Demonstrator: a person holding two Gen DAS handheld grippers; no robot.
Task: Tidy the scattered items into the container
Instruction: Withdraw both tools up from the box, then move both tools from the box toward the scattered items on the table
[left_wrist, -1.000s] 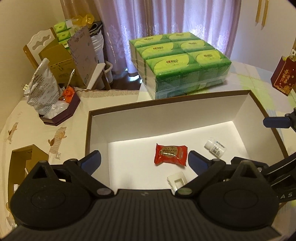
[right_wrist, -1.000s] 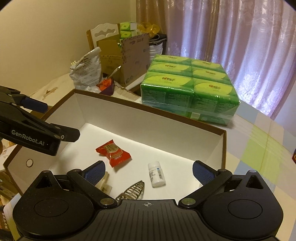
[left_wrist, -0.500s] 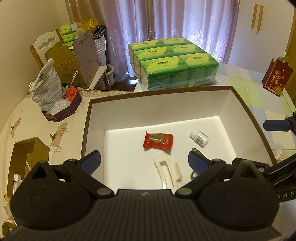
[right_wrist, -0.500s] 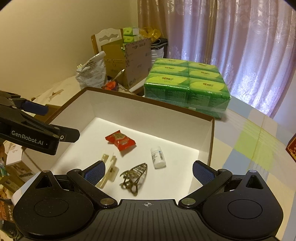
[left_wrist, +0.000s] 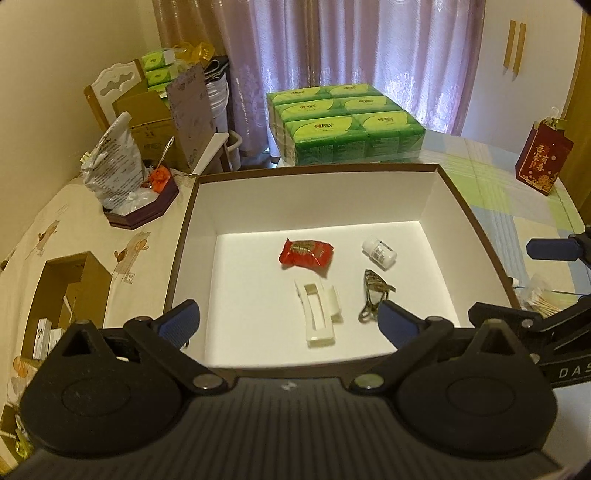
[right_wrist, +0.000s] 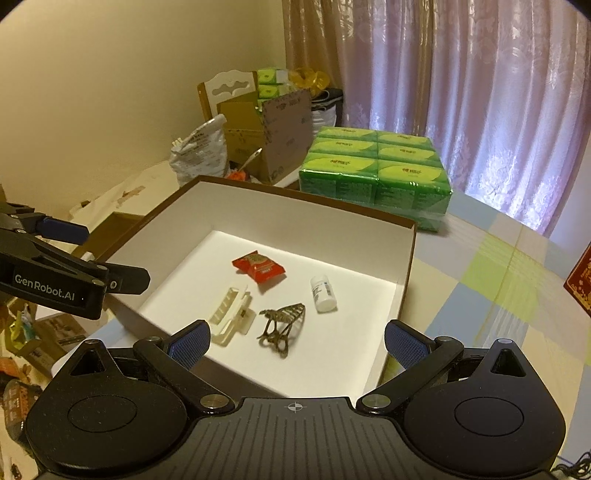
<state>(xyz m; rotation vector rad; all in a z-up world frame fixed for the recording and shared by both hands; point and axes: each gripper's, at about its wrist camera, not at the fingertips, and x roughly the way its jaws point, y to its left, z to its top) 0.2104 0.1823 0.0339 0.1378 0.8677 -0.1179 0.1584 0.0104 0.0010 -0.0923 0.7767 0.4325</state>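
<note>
Container (left_wrist: 465, 206), the white-lined brown cardboard box, sits just ahead of our two claws and holds all four items. Our left gripper (left_wrist: 286, 319) and right gripper (right_wrist: 295, 341) both hover spread wide with nothing between the blue pads.

Since half a second ago both have pulled back and up: the box looks smaller, and its near rim now shows in both views.

Inside, the cream plastic hair clip (left_wrist: 317, 310) lies nearest at 6 o'clock of the floor, the bronze metal claw clip (left_wrist: 373, 293) beside it at 5, the small white pill bottle (left_wrist: 379, 252) on its side at 2, and the red foil snack packet (left_wrist: 306, 254) near the centre.

Beyond the box at 12 stands the green wrapped tissue pack (left_wrist: 343, 125).

Only the left view shows the red gift bag (left_wrist: 543, 158) at 2 o'clock and the dark octagonal tray (left_wrist: 144, 210) at 10; only the right view shows the left gripper's lettered side at 9.
</note>
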